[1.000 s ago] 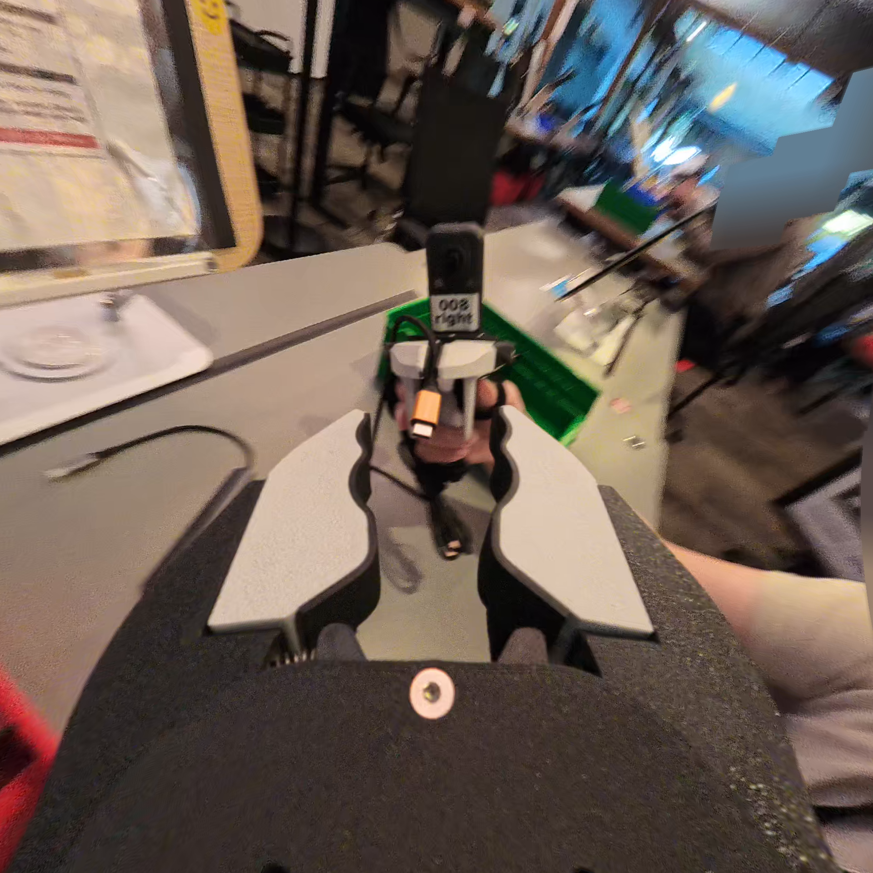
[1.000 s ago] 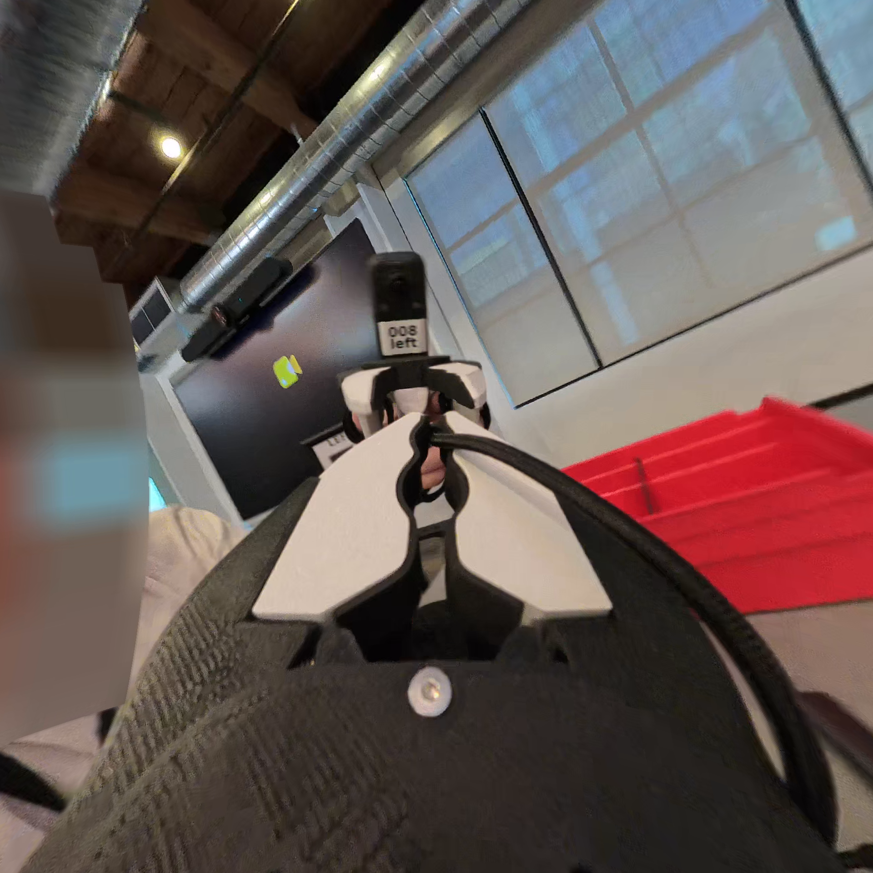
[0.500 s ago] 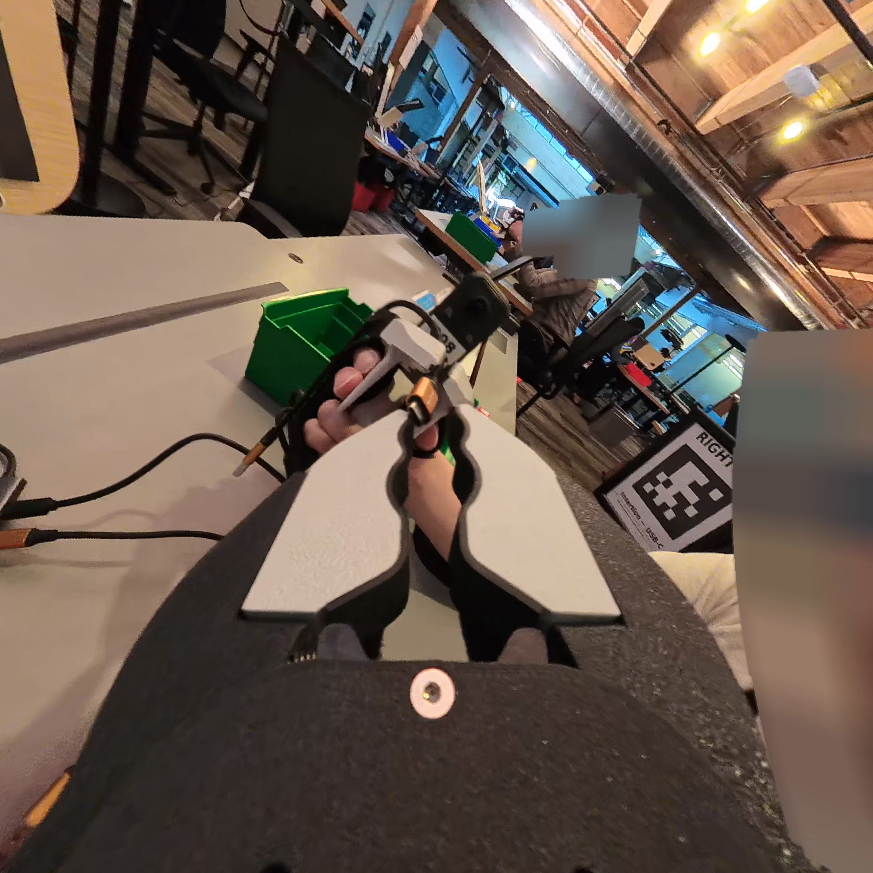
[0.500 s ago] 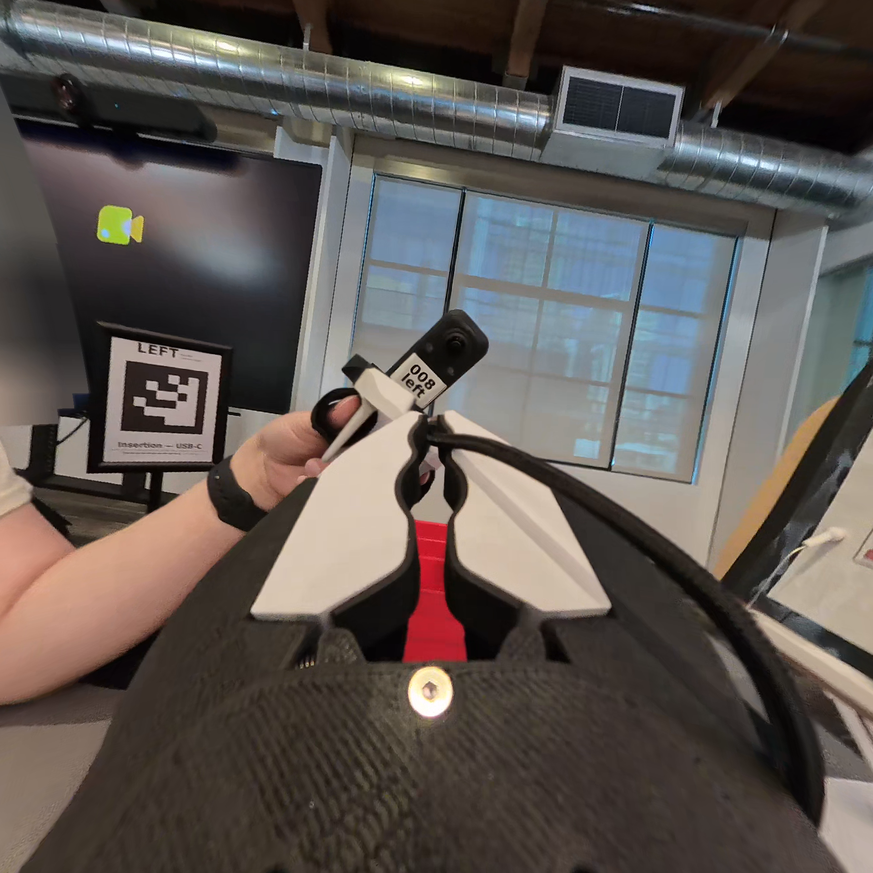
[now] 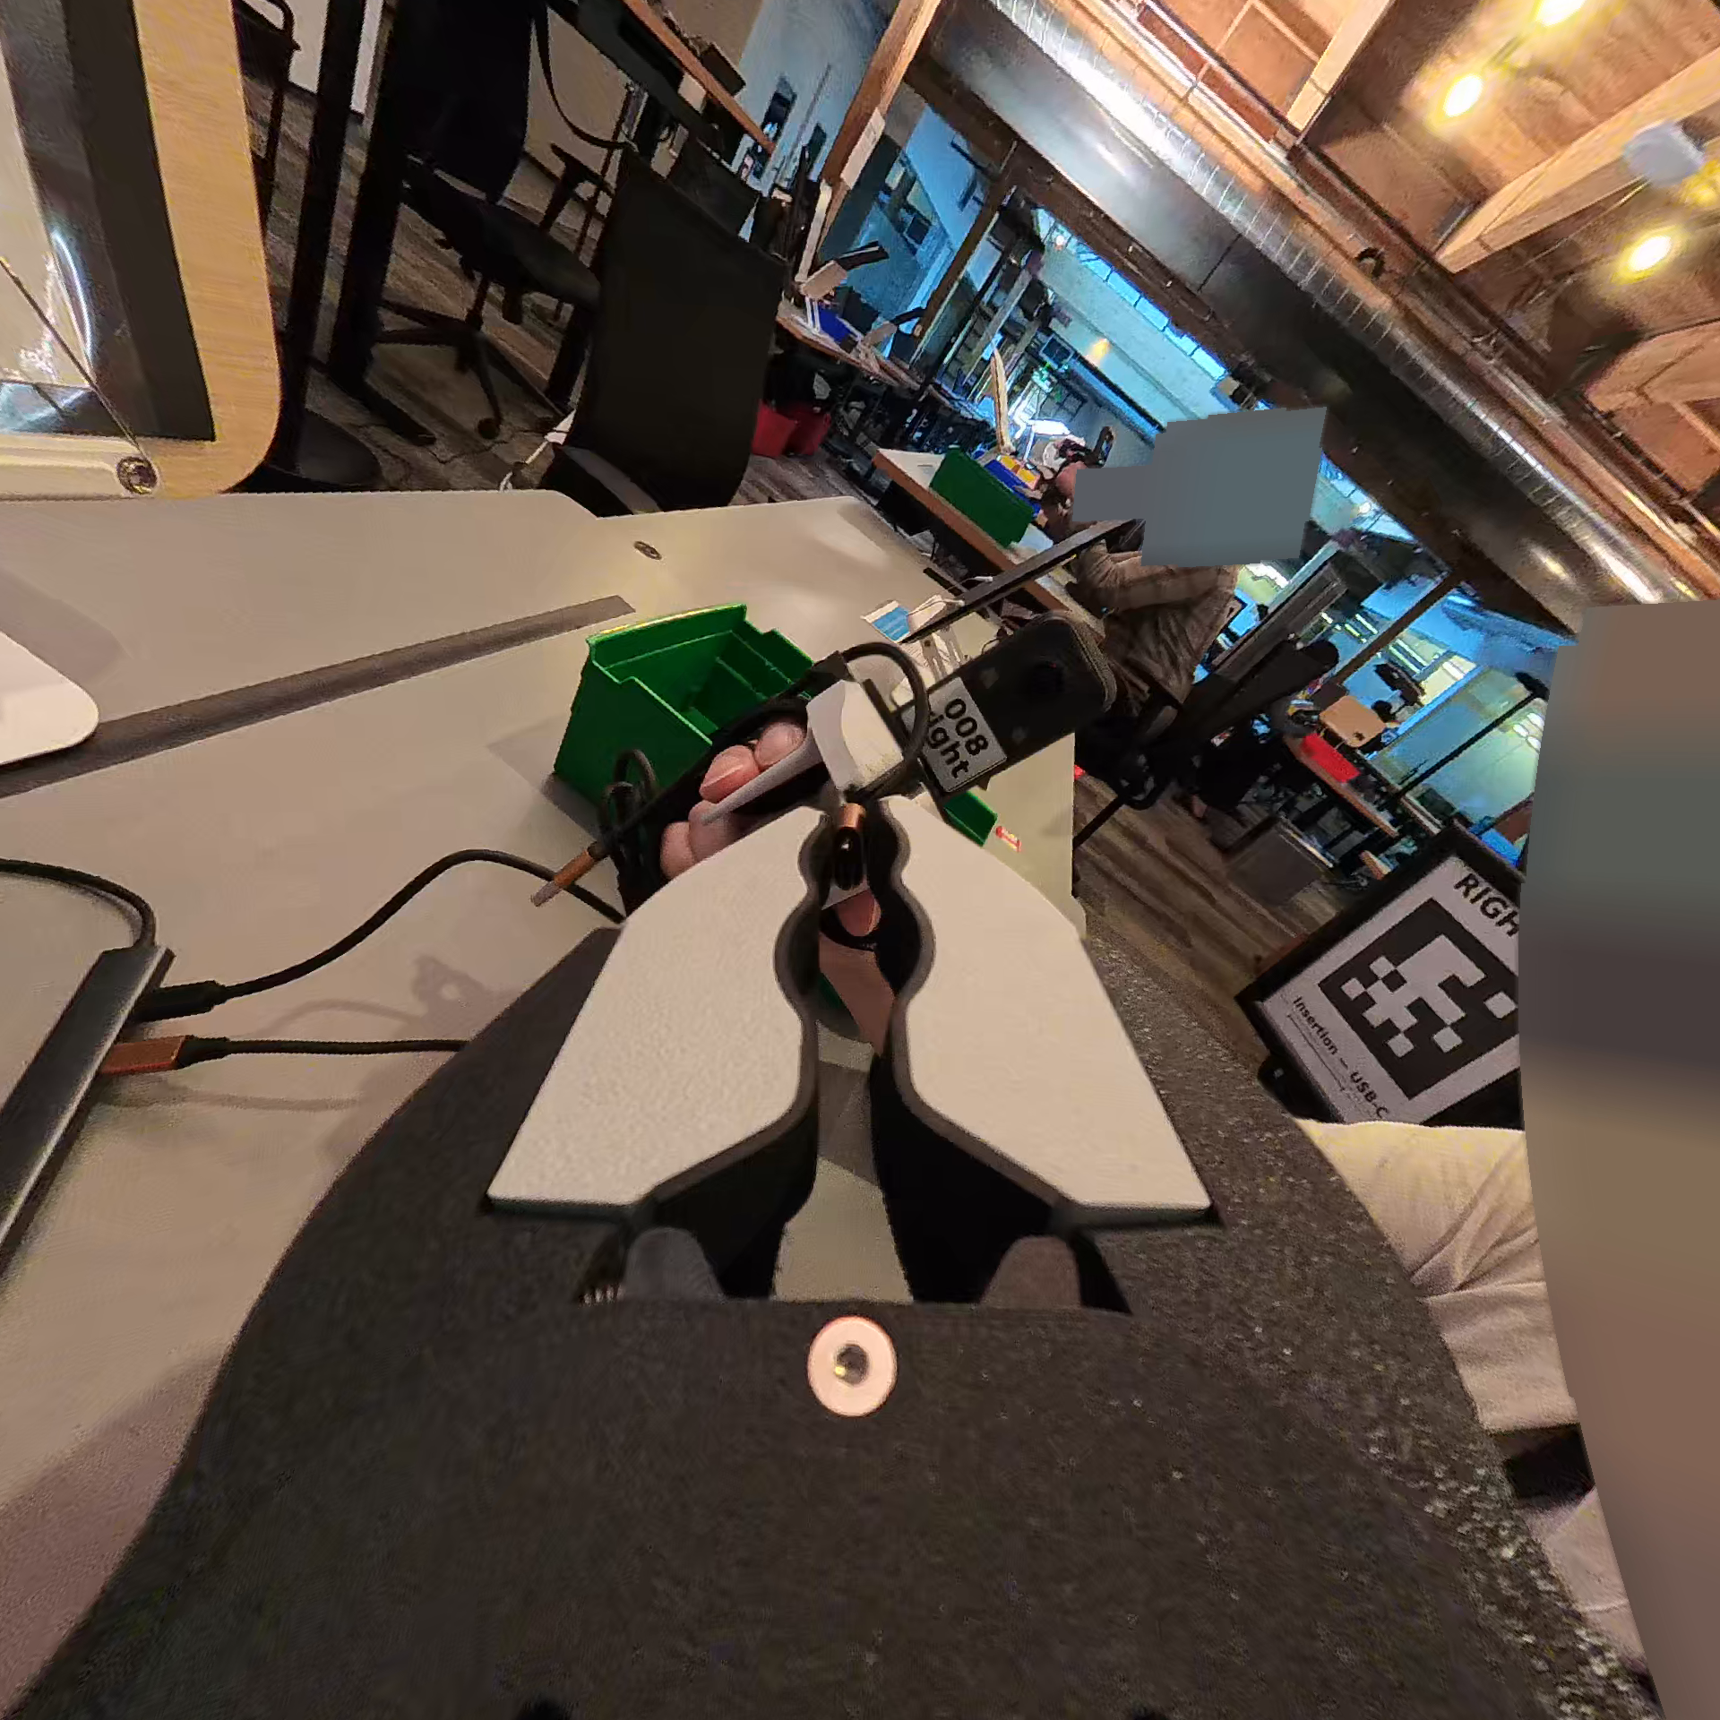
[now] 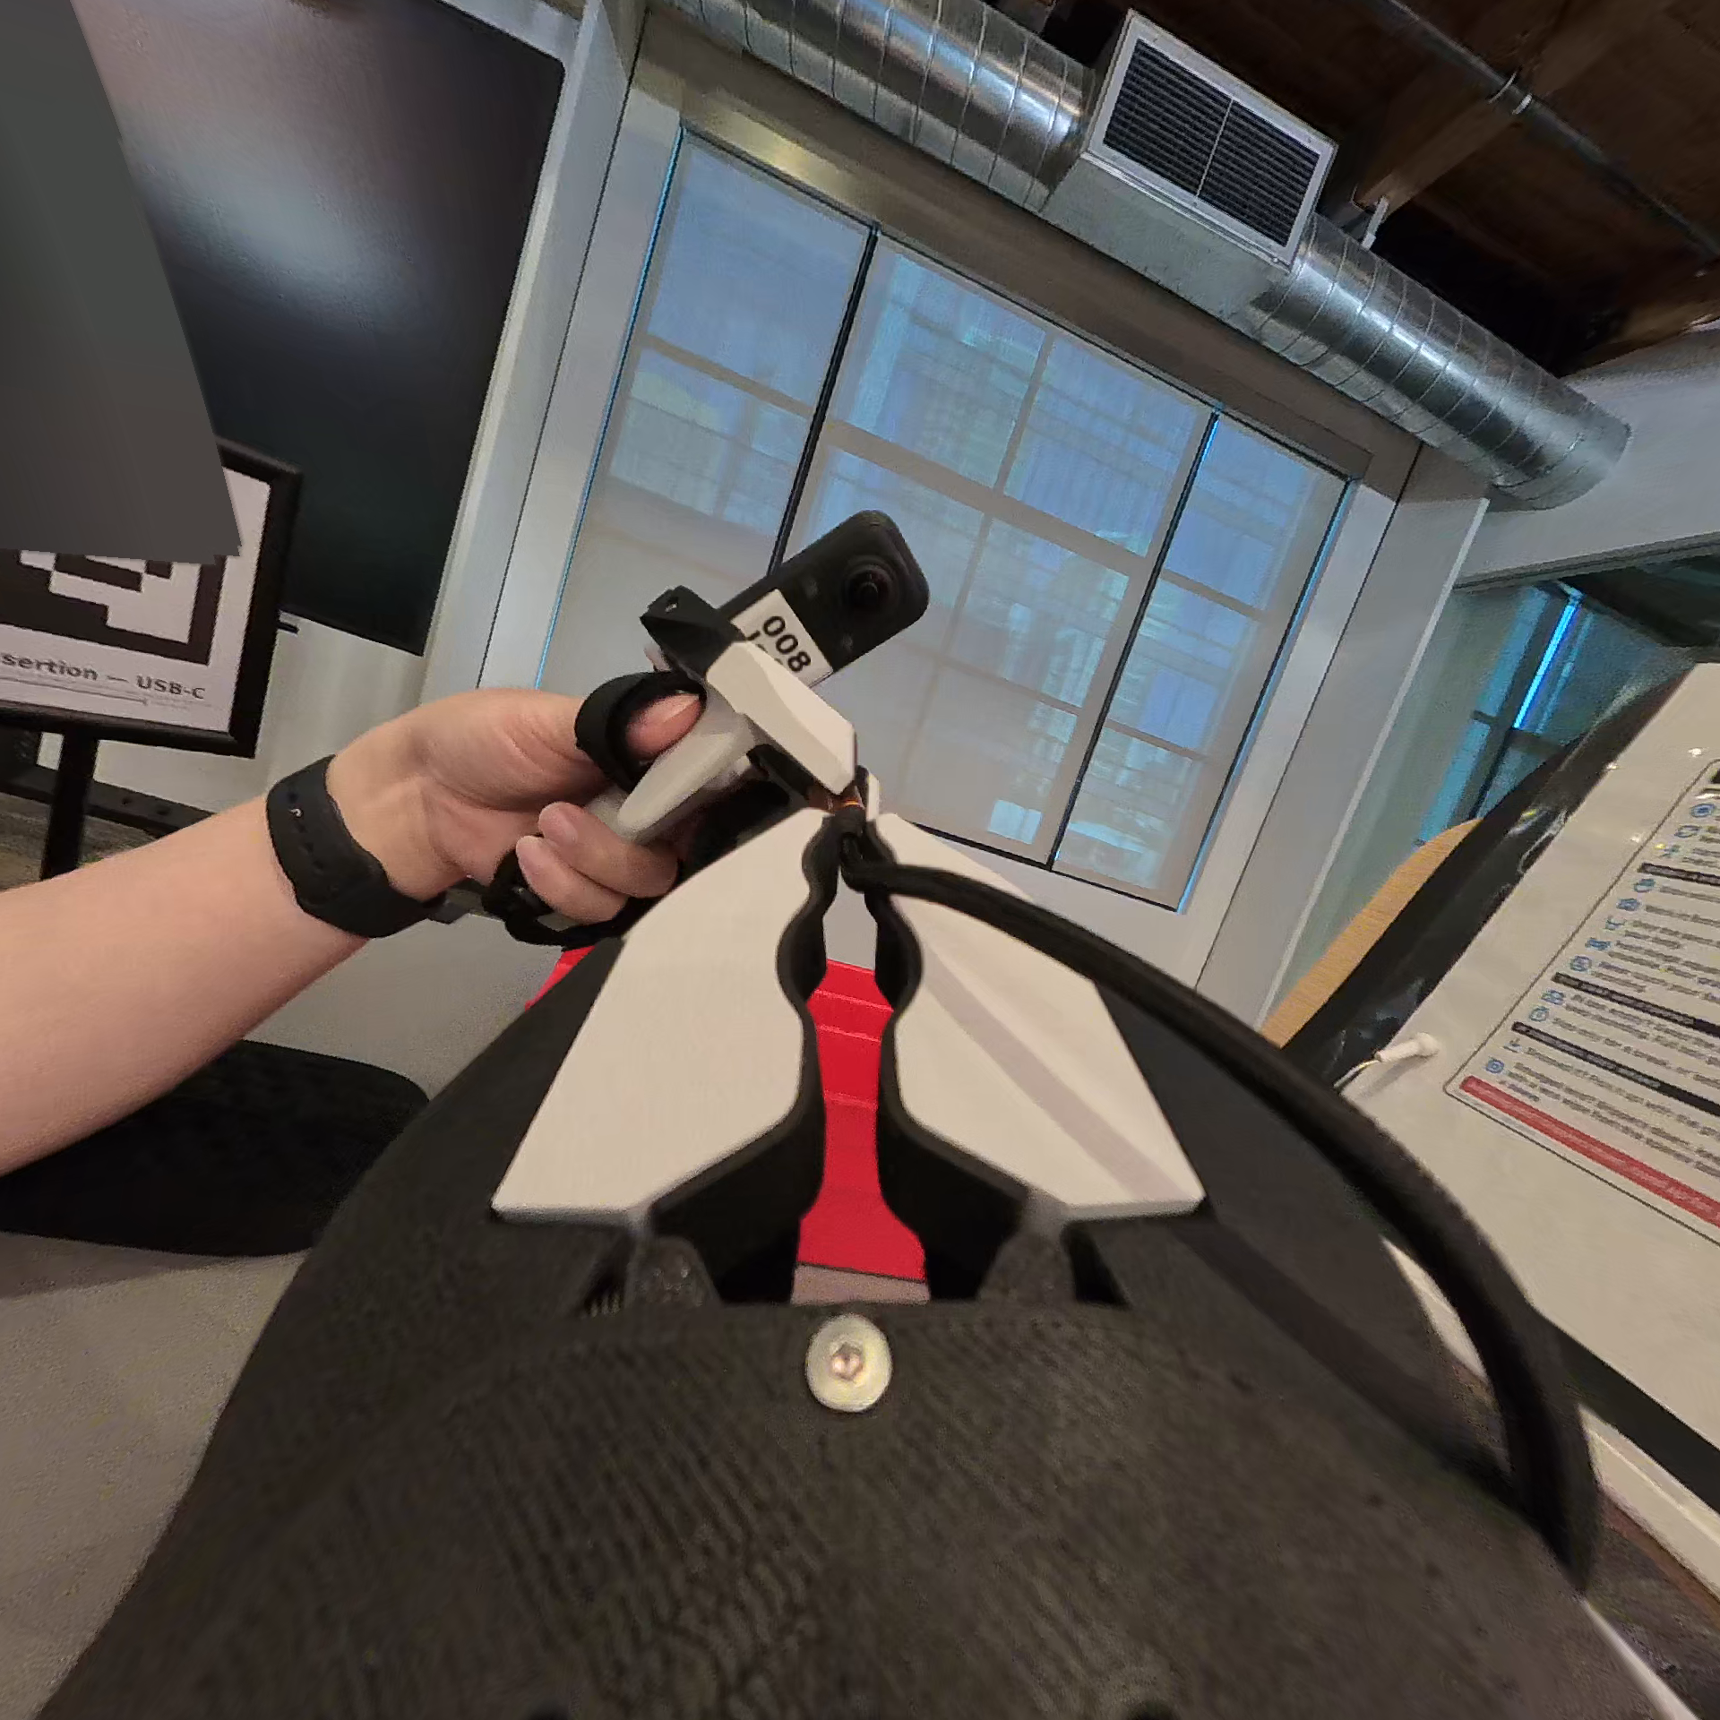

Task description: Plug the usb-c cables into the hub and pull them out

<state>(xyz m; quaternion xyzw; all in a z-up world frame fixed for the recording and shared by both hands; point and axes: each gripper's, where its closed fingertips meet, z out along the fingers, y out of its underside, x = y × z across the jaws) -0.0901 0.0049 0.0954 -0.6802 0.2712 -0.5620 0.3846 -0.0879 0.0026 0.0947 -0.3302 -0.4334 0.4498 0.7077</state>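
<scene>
Both grippers are raised above the grey table (image 5: 279, 838), tip to tip. My right gripper (image 6: 849, 842) is shut on a black usb-c cable (image 6: 1163, 996) just behind its copper plug (image 5: 849, 824). The cable arcs back over its right finger. My left gripper (image 5: 849, 842) is closed around that same plug from the opposite side. It also shows in the right wrist view (image 6: 745, 735), held by a hand. The grey hub (image 5: 65, 1052) lies at the left edge with a black plug (image 5: 186, 1001) and a copper plug (image 5: 140, 1056) in it. A loose copper-tipped cable end (image 5: 563, 884) hangs by the right gripper.
A green bin (image 5: 679, 698) stands on the table behind the grippers. A red bin (image 6: 847, 1117) lies below the right gripper. A framed marker board (image 5: 1396, 1005) stands to the right, off the table. A printed sheet (image 6: 1601, 1005) lies at the right. People sit at far desks. Less than 4 cm separates the two grippers' tips.
My left gripper's fingers were wide apart a second ago and have closed onto the plug in the right gripper. Both grippers have risen, tilted and drawn closer together.
</scene>
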